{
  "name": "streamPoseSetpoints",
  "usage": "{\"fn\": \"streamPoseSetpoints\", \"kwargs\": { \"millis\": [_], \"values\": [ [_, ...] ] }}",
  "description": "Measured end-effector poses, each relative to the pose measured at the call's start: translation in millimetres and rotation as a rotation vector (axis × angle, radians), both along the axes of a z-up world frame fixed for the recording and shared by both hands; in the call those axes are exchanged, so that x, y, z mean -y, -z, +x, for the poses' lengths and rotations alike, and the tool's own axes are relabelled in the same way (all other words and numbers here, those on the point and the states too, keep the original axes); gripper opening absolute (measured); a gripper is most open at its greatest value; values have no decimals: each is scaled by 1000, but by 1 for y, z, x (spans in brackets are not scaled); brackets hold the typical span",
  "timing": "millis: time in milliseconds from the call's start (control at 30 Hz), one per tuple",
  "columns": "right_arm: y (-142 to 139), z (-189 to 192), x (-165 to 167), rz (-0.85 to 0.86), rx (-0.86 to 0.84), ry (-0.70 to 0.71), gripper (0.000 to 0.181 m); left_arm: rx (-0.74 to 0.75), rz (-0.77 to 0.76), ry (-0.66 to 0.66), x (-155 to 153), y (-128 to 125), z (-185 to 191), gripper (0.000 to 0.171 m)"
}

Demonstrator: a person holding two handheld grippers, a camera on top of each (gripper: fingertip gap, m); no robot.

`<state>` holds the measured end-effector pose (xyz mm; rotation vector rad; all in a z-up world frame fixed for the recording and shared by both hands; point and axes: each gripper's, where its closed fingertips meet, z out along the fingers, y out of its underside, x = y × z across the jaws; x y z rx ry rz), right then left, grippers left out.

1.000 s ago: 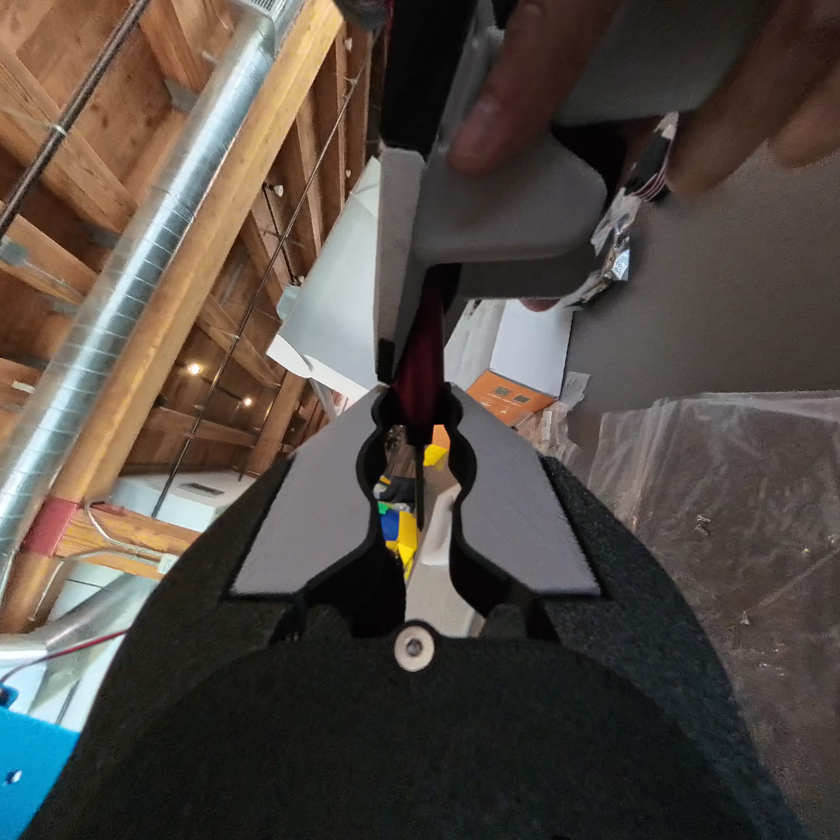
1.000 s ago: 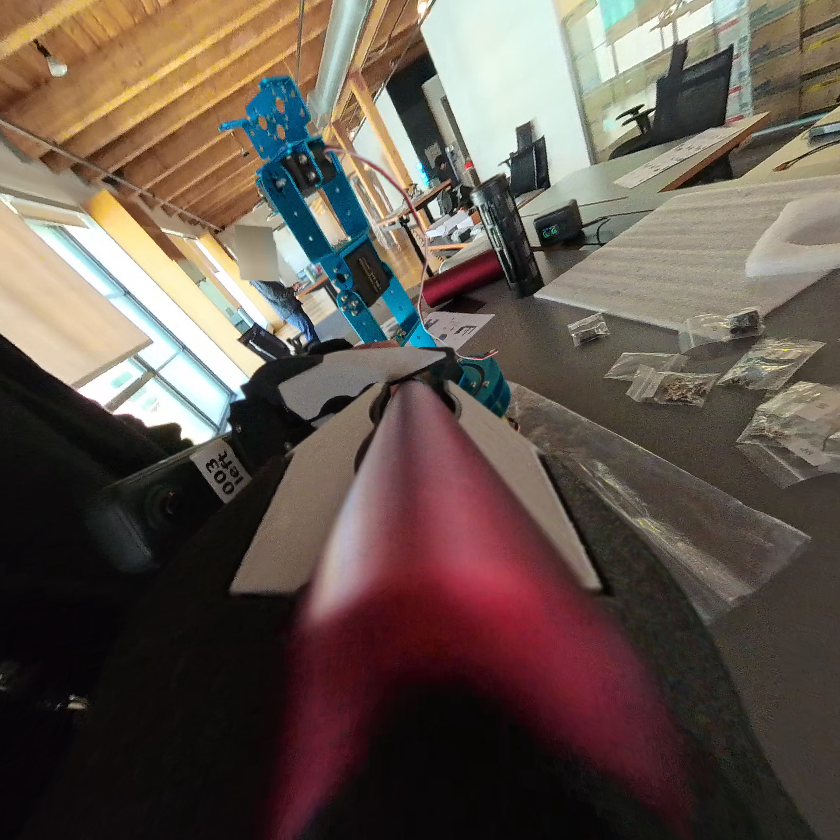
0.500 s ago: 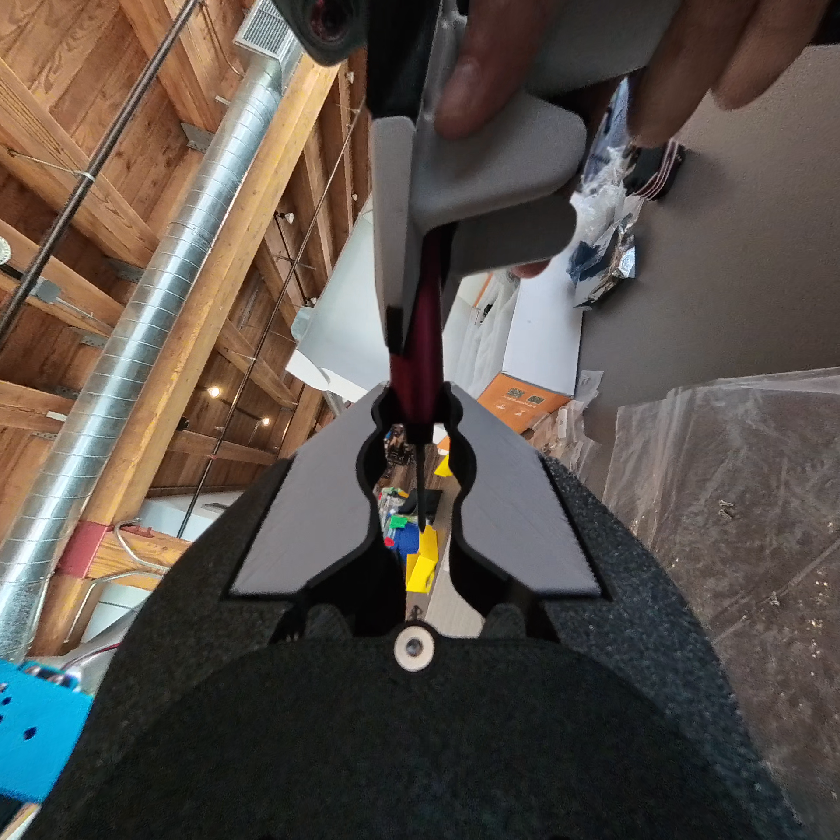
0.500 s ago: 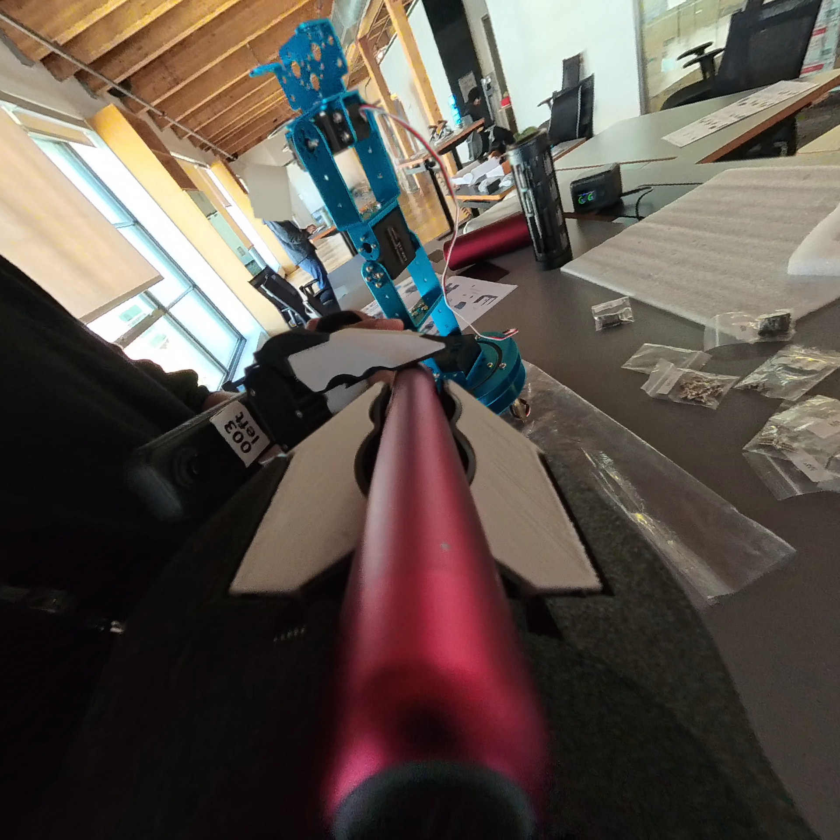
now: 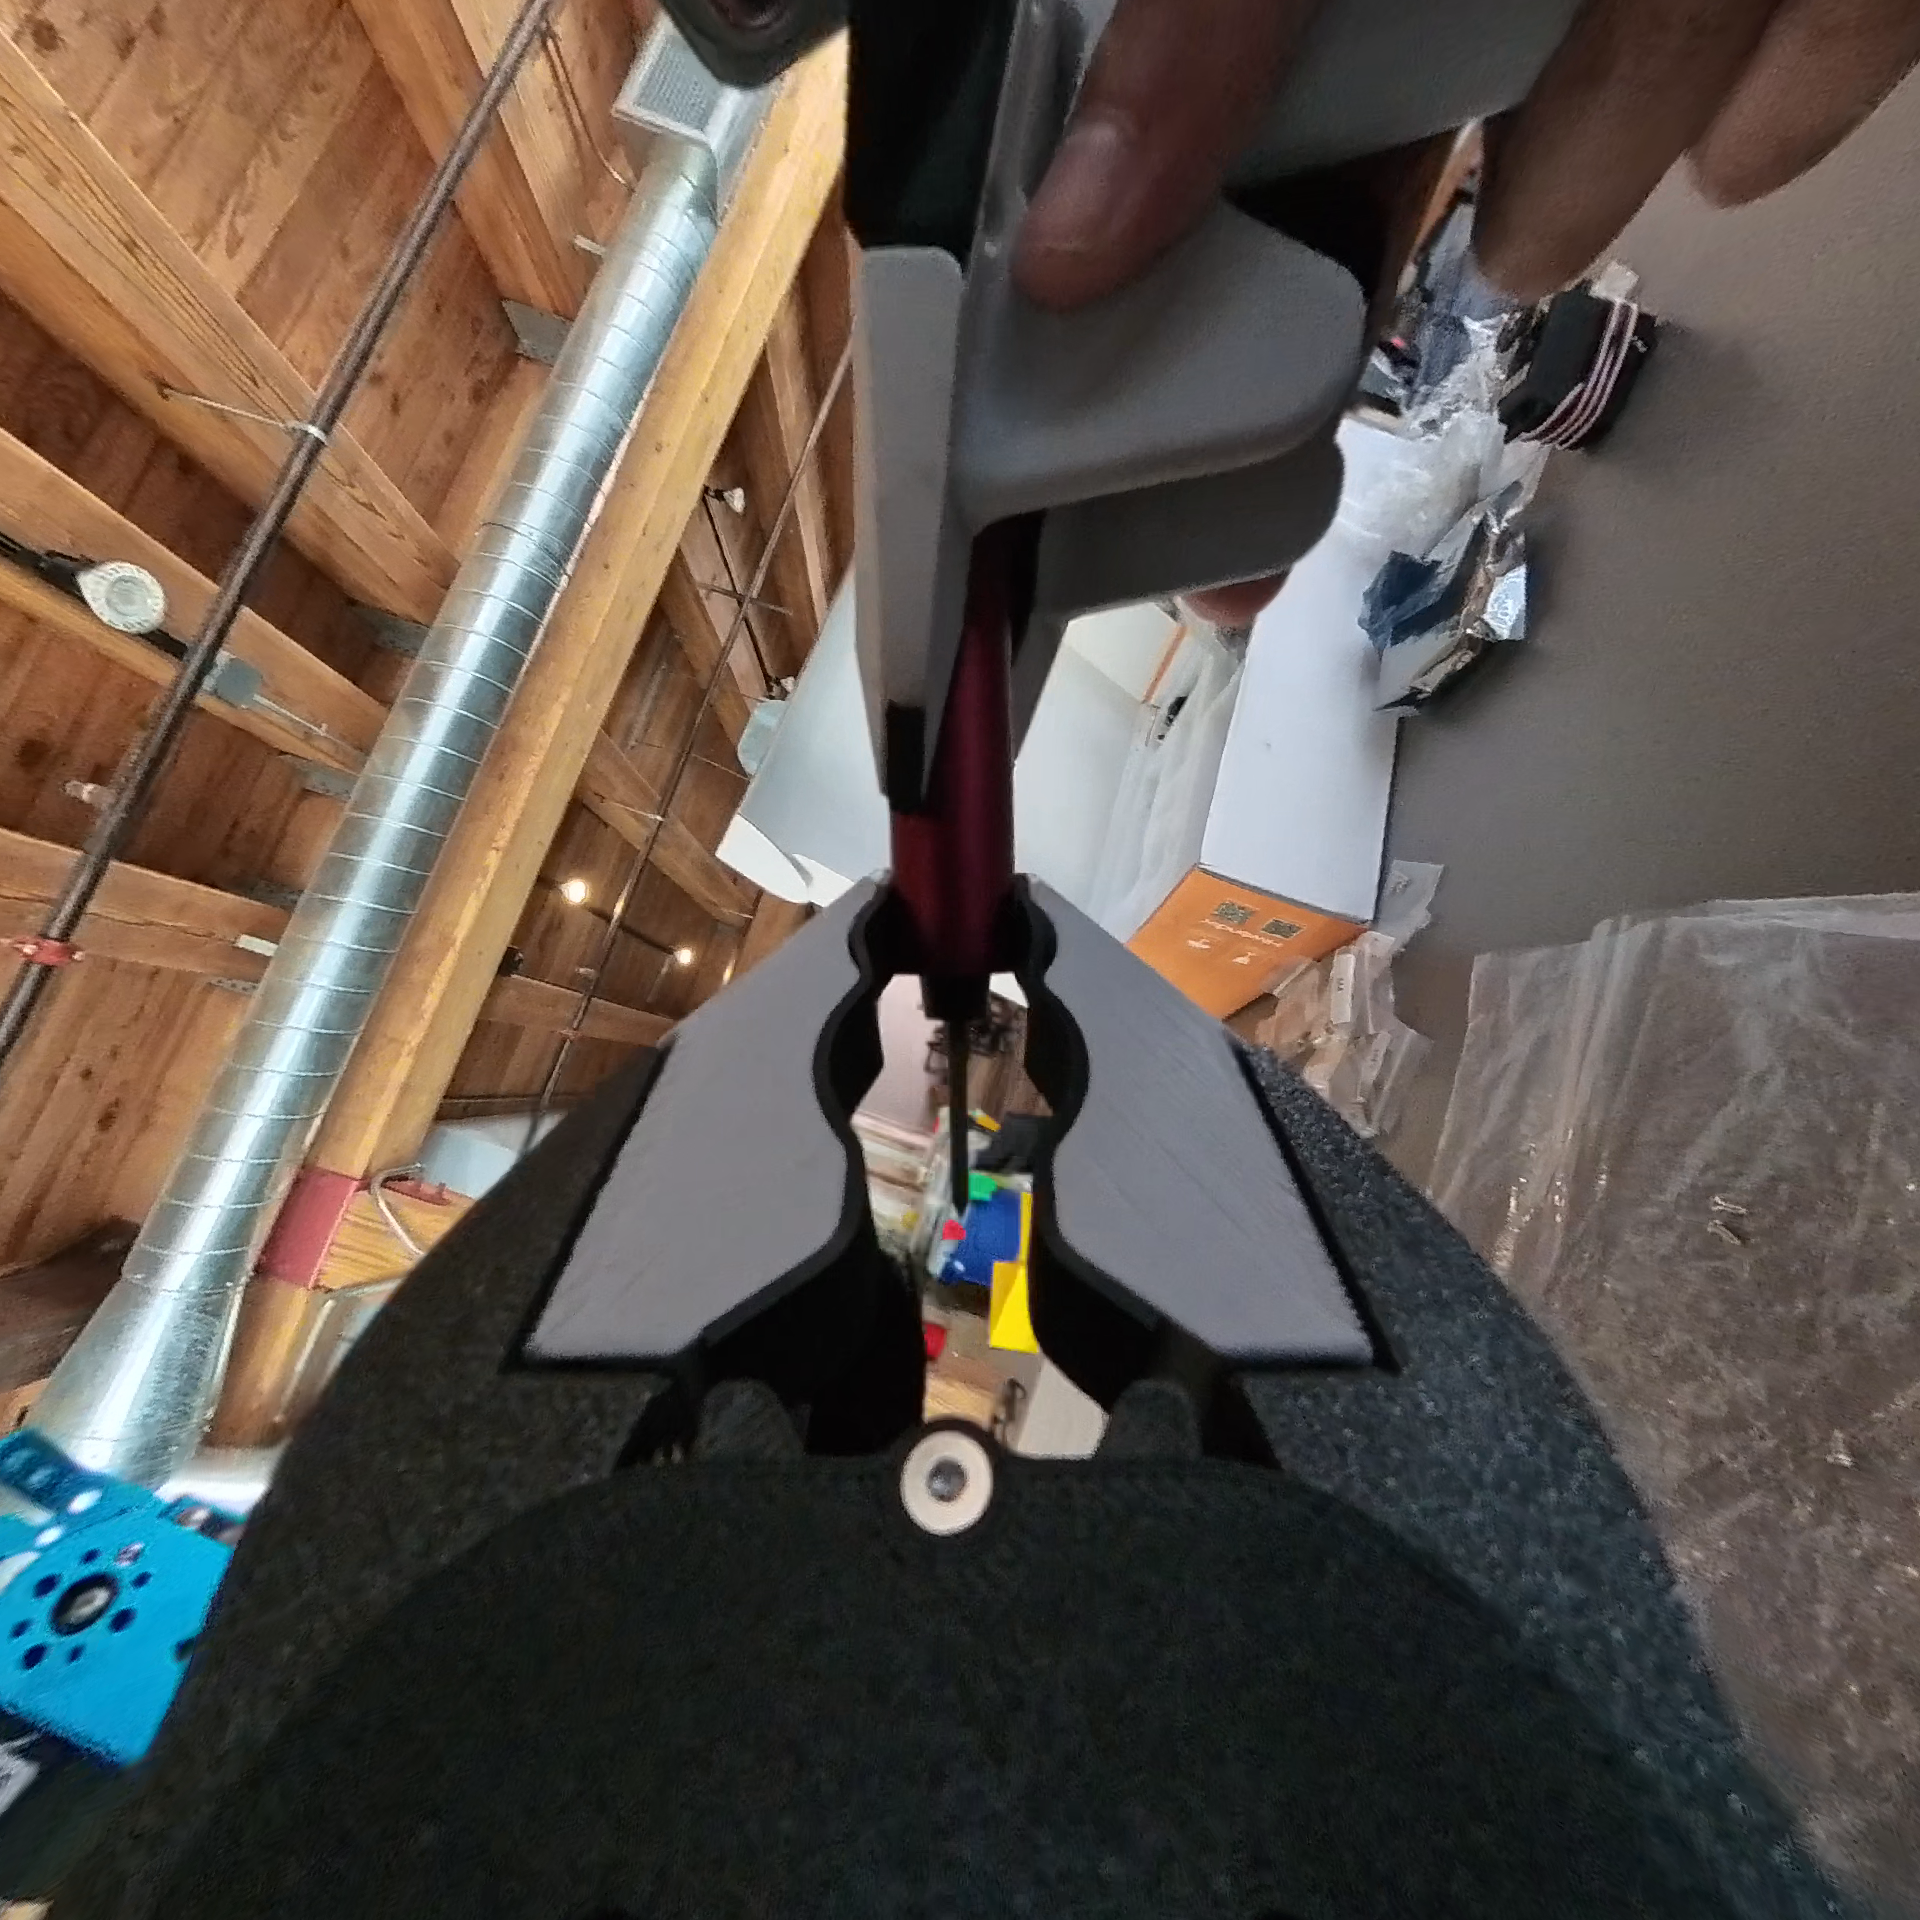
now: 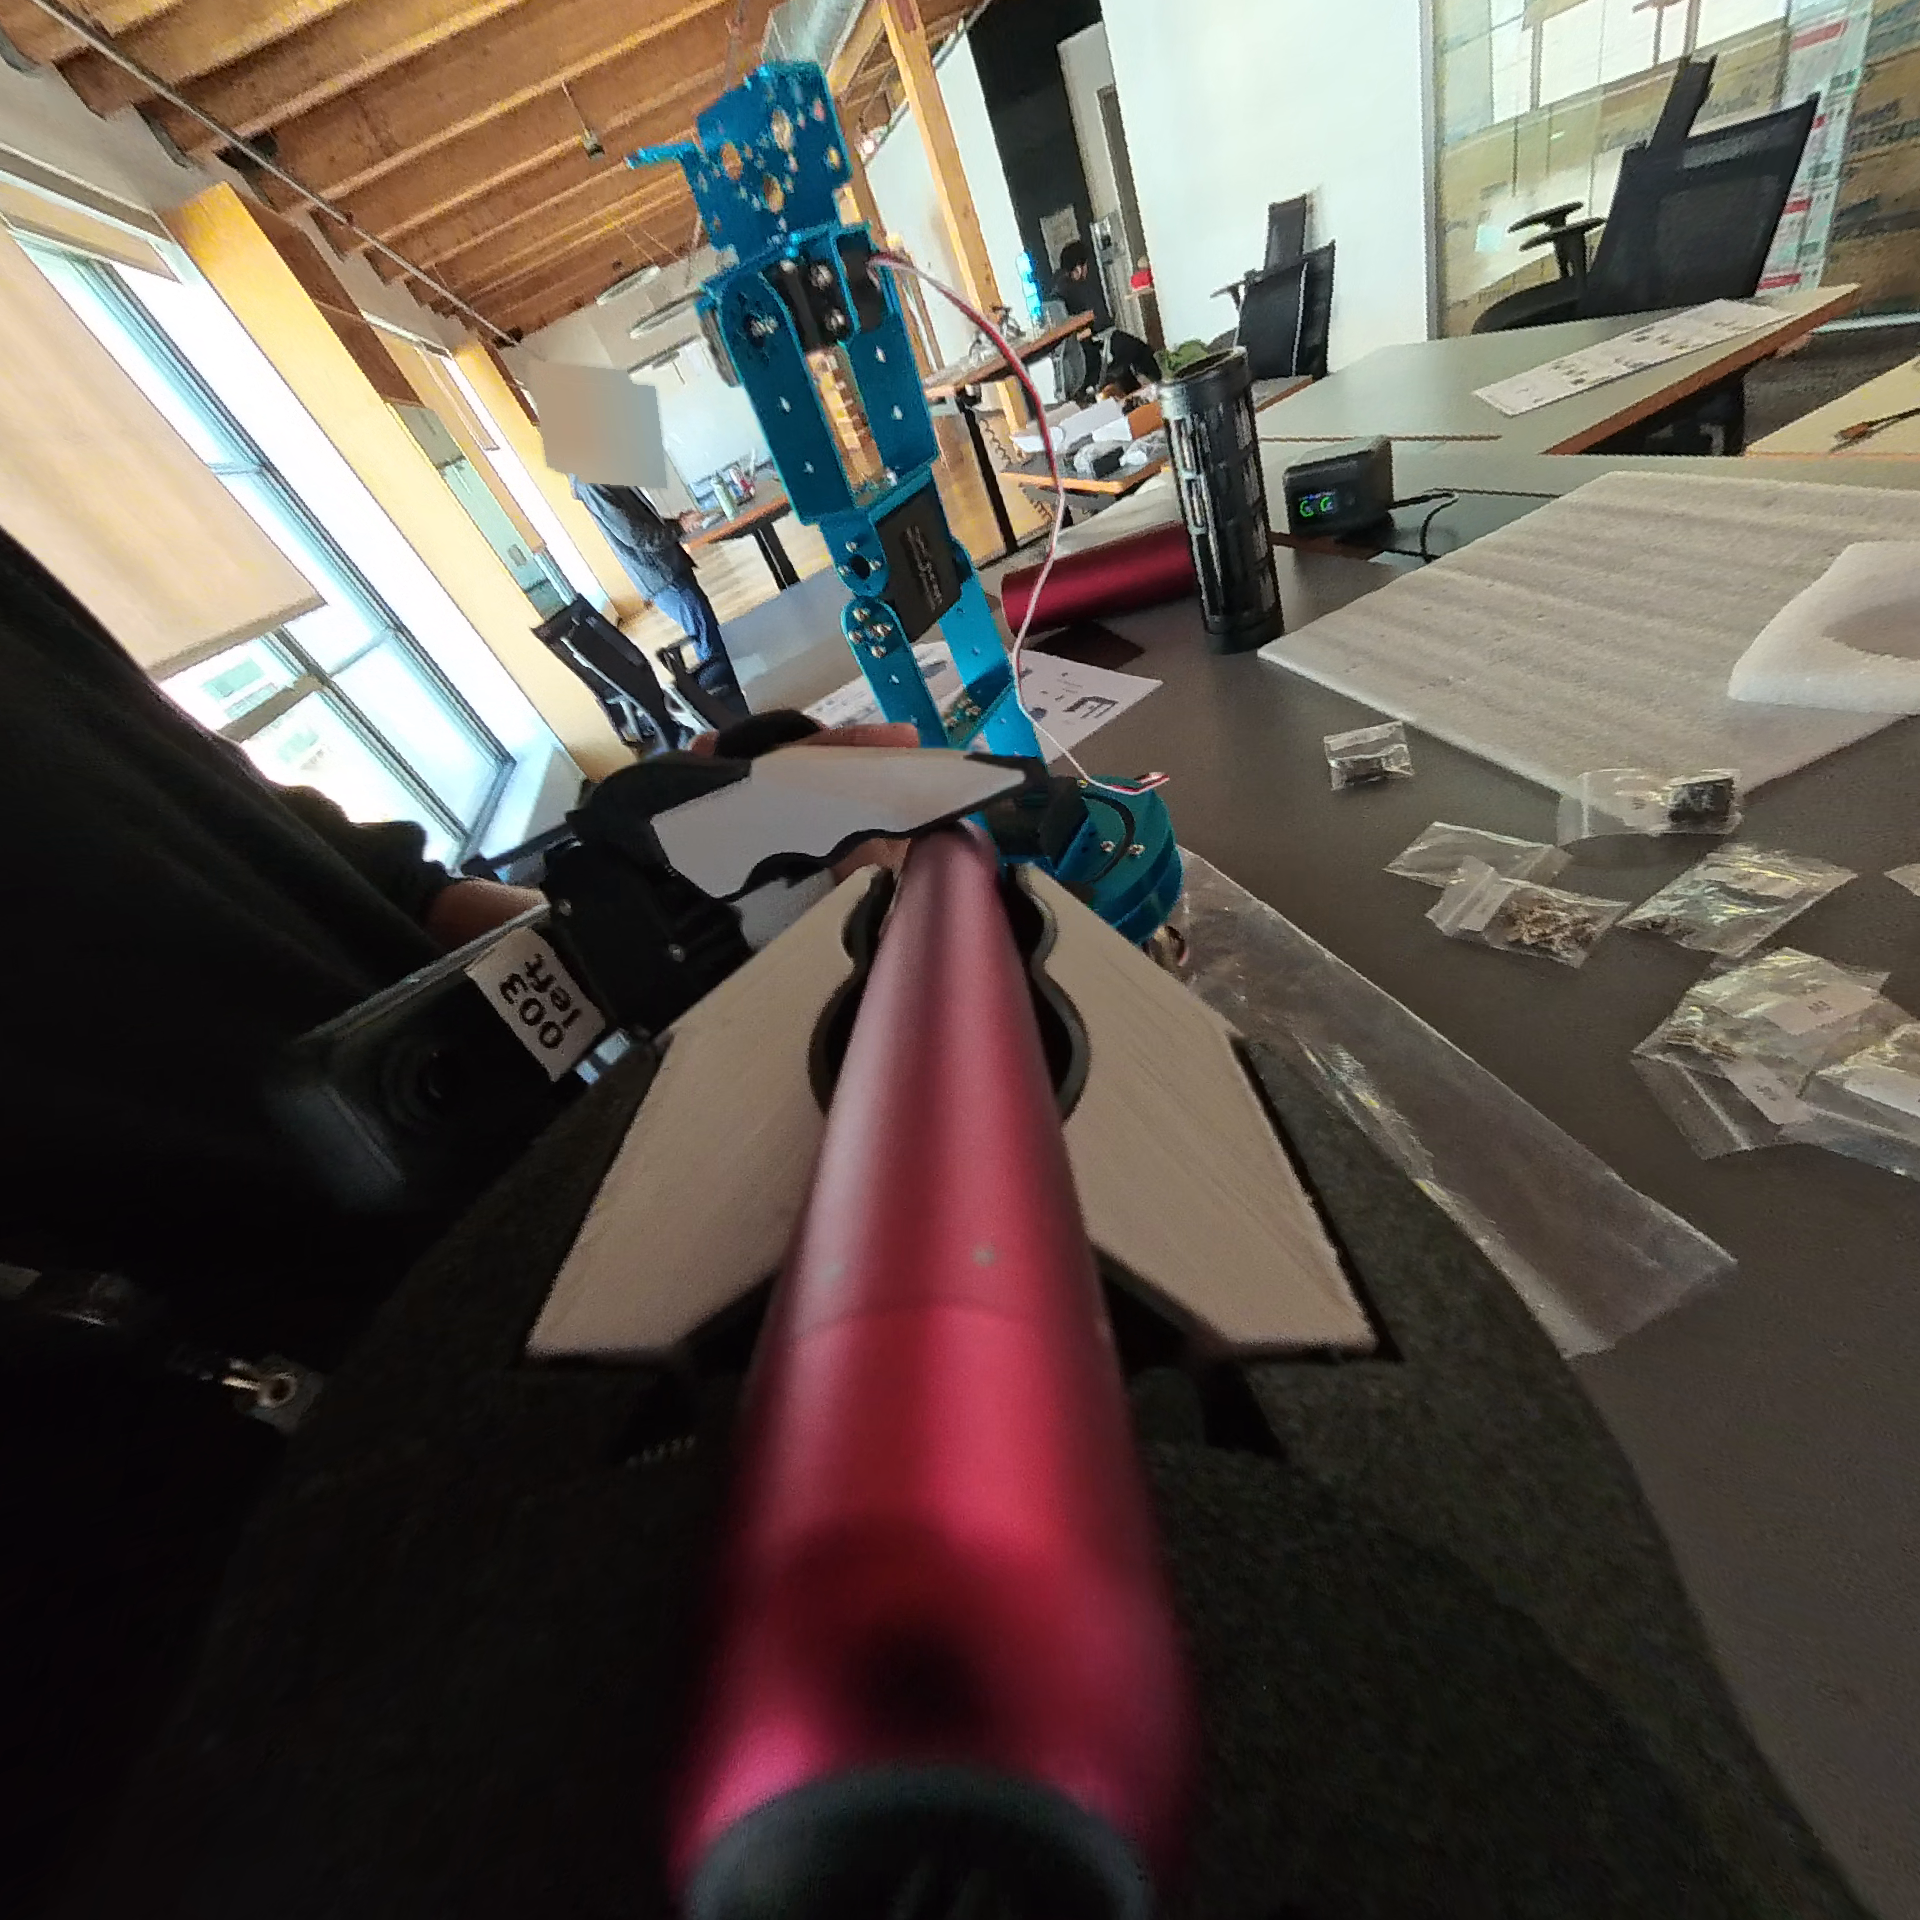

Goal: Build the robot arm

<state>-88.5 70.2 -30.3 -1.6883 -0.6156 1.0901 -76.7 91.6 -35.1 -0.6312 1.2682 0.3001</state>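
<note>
A red screwdriver point(image 6: 935, 1247) with a black bit point(image 5: 951, 1122) runs along my right gripper point(image 6: 951, 883), which is shut on its handle. My left gripper point(image 5: 951, 909) is shut on the front end of the red shaft point(image 5: 961, 769), with the bit pointing back between its fingers. In the left wrist view the right gripper's grey fingers point(image 5: 1132, 395) show above, held by a hand point(image 5: 1101, 156). In the right wrist view the left gripper's fingers point(image 6: 831, 800) cross the screwdriver's tip, just in front of a blue metal robot arm kit point(image 6: 831, 416).
The kit's round base point(image 6: 1122, 873) stands on a dark table point(image 6: 1714, 1455) by a clear plastic sheet point(image 6: 1455, 1195). Small bags of screws point(image 6: 1527, 914), white foam point(image 6: 1558, 623), a black cylinder point(image 6: 1221, 520) and a red tube point(image 6: 1101, 582) lie to the right. A person point(image 6: 644, 561) stands far back. Both grippers' tips are close together, under 4 cm apart. The blue metal robot arm kit point(image 6: 831, 416) is about 15 centimetres from my left fingertips.
Both grippers kept their hold on the screwdriver and moved together. The blue arm kit has shifted right and closer in the right wrist view, and its blue part has entered the left wrist view.
</note>
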Motion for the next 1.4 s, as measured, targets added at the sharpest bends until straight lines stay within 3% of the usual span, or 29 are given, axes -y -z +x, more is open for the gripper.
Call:
{"fn": "streamPoseSetpoints", "kwargs": {
  "millis": [633,767,867,1000,1167,1267,1400],
  "values": [
    [-5,-2,-2,-19,2,-12,23,35,48,-1,6,-9,9,21],
    [-6,-1,5,7,51,-57,24,2,-177,119,14,-5,11,21],
    [-9,6,5,79,101,-65,24,-46,-469,219,17,2,13,21],
    [-21,7,7,185,98,-85,31,-135,-918,383,35,11,14,20],
    [-24,-1,35,367,211,-314,27,-219,-1528,642,70,-1,7,21],
    [-17,1,39,405,339,-380,22,-286,-1674,695,77,-8,2,21],
    [-30,-1,45,464,318,-399,23,-332,-1798,754,84,-17,-1,21]
  ]
}}
